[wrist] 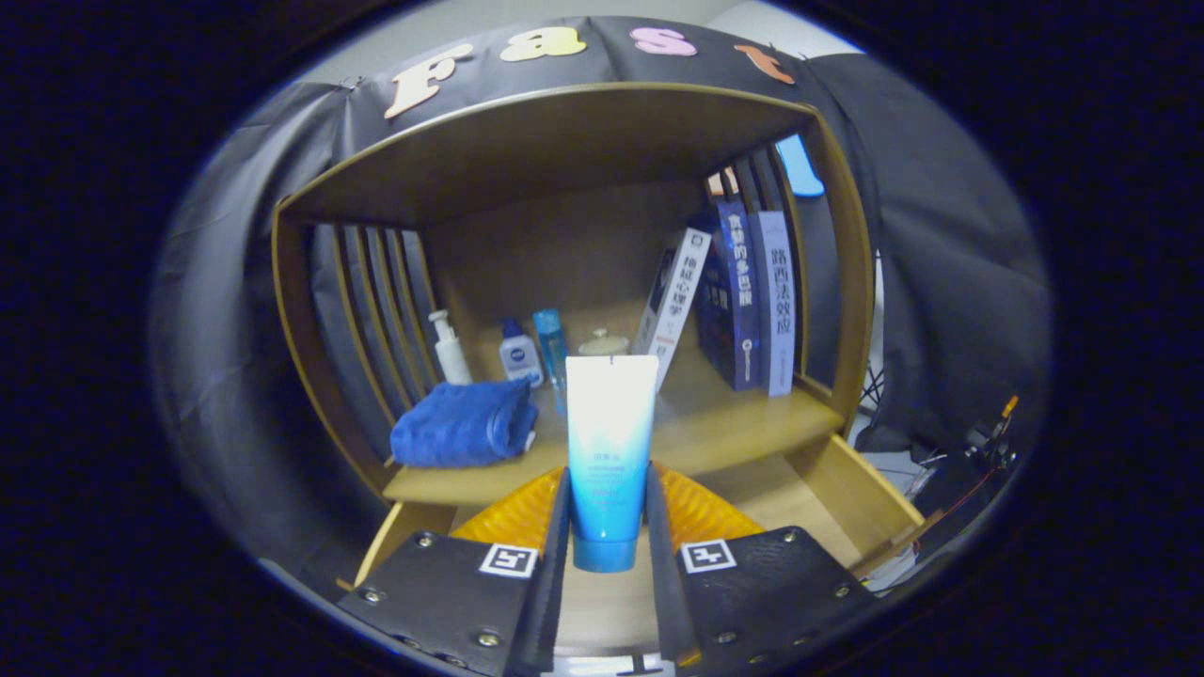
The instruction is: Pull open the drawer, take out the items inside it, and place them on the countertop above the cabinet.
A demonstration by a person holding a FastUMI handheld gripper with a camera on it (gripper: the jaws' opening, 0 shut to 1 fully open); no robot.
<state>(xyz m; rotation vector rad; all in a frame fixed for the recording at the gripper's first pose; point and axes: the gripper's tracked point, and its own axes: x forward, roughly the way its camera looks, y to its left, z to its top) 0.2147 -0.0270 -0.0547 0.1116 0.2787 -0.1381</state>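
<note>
My gripper (607,508) is shut on a white-and-blue tube (609,442), which stands upright between the fingers with its blue cap down. Both fingers press its lower sides. The tube hangs above the pulled-out wooden drawer (851,484), whose floor shows below and to the right of the fingers. Just beyond the tube lies the wooden countertop (724,428) of the cabinet, under a shelf roof.
On the countertop, a folded blue towel (463,423) lies at the left. Behind it stand a white pump bottle (450,350), a small blue-capped bottle (519,355), a slim blue bottle (551,346) and a lidded jar (602,342). Several books (743,301) lean at the right.
</note>
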